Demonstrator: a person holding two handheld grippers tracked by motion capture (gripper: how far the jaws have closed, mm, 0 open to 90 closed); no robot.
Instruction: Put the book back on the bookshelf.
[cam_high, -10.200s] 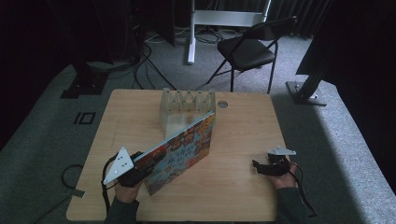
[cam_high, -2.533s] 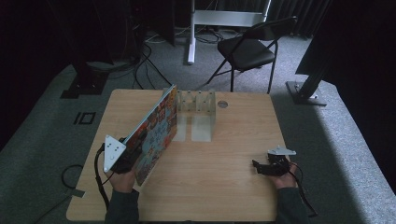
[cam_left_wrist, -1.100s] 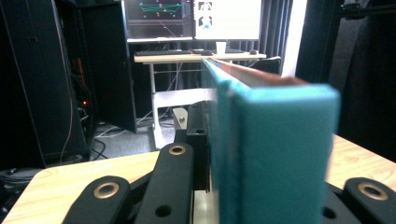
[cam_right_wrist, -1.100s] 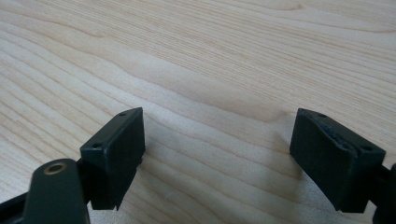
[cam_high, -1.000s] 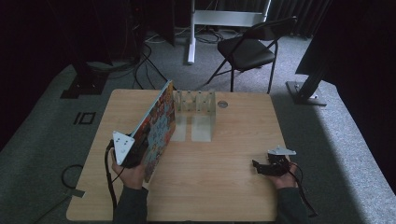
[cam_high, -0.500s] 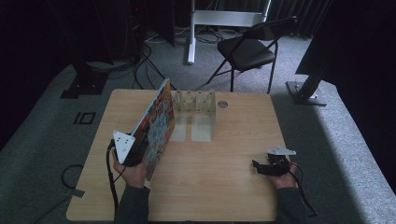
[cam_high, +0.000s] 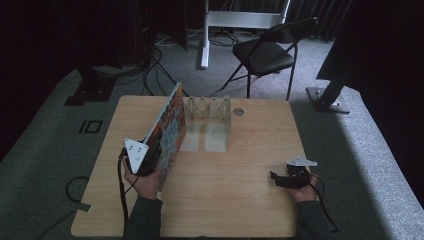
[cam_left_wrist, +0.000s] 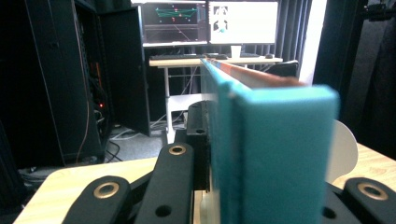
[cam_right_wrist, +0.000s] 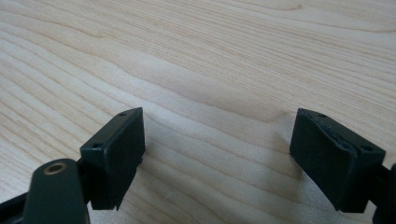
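A large picture book (cam_high: 170, 125) with a colourful cover stands up on its lower edge on the wooden table (cam_high: 240, 200), tilted, its far corner beside the left end of a clear slotted rack (cam_high: 207, 107). My left gripper (cam_high: 154, 156) is shut on the book's near end. In the left gripper view the book's teal edge (cam_left_wrist: 275, 154) stands between the black jaws of the left gripper (cam_left_wrist: 261, 198). My right gripper (cam_high: 275, 179) rests at the table's right front, open, with bare wood (cam_right_wrist: 210, 60) between the jaws of the right gripper (cam_right_wrist: 217, 149).
A small round disc (cam_high: 238, 112) lies right of the rack. Beyond the table stand a folding chair (cam_high: 265, 52), a white desk leg (cam_high: 205, 35), cables and a black stand base (cam_high: 90, 90). Monitors (cam_left_wrist: 210, 21) glow on a desk ahead of the left gripper.
Ten seconds ago the book leaned across the rack's front, cover up; it now stands steeper at the rack's left end. Nothing has moved in the last second.
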